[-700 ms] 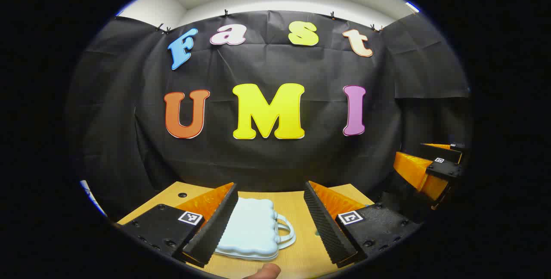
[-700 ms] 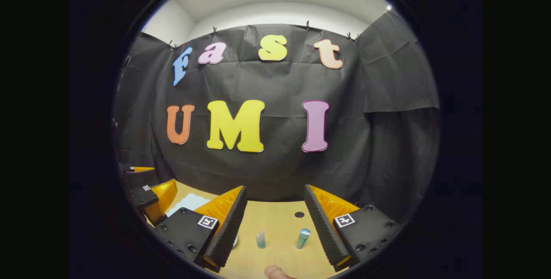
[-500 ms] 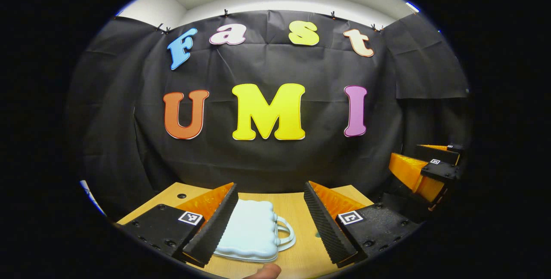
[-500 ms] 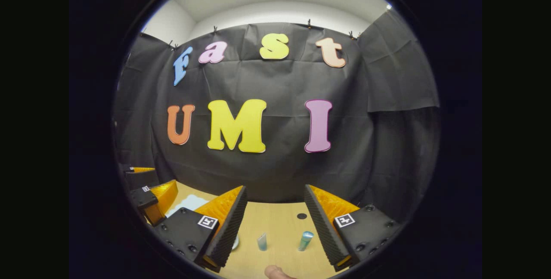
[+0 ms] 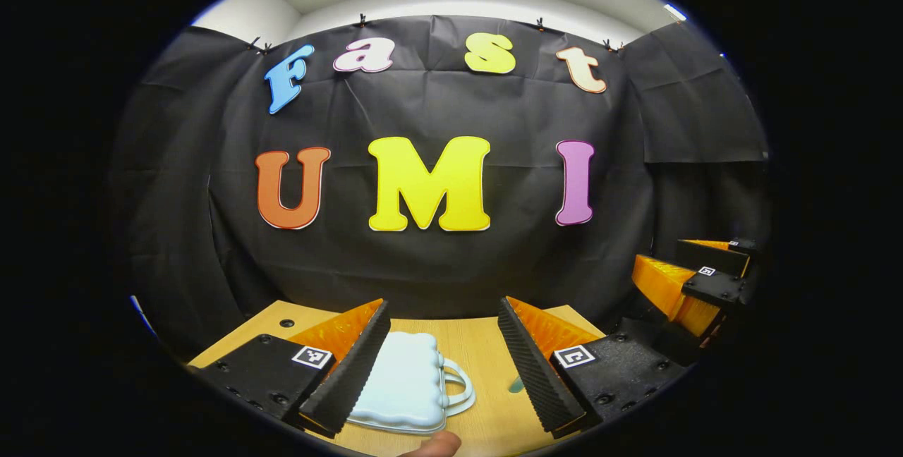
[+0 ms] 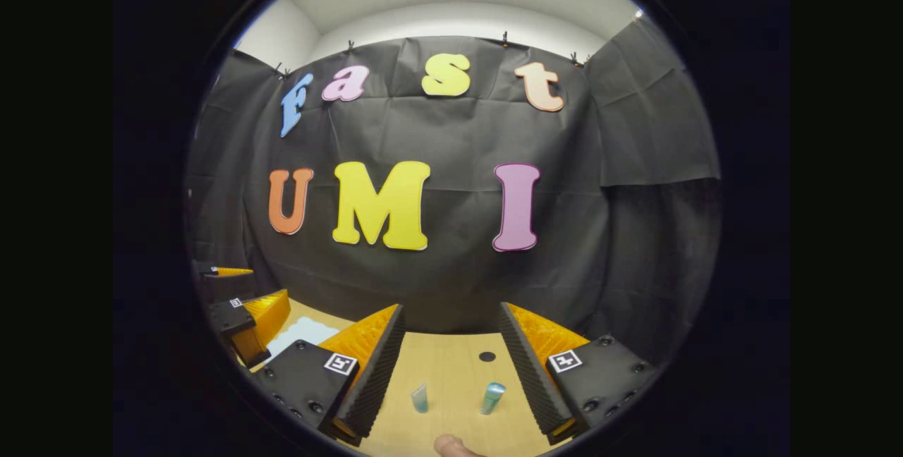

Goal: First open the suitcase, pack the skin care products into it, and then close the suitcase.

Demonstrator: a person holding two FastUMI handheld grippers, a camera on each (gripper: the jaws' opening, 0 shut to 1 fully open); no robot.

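Observation:
A small pale blue suitcase (image 5: 405,386) with a looped handle lies flat and closed on the wooden table (image 5: 487,351). My left gripper (image 5: 443,362) hovers over it, open, its left finger covering the case's left edge. In the right gripper view, two small teal skin care containers stand on the table: a small tube (image 6: 420,398) and a capped bottle (image 6: 492,398). My right gripper (image 6: 451,365) is open above them, nothing between its fingers. The suitcase (image 6: 303,333) also peeks in at the left of that view.
The black cloth wall stands close behind the table. The table has a round hole (image 6: 487,356) near its back edge and another hole (image 5: 286,323) at the far left. A fingertip (image 5: 437,444) shows at the bottom of each view.
Both views shifted slightly: the suitcase drifted a little left and lower between my left fingers, and the two containers moved slightly left in the right gripper view. Both grippers stayed open.

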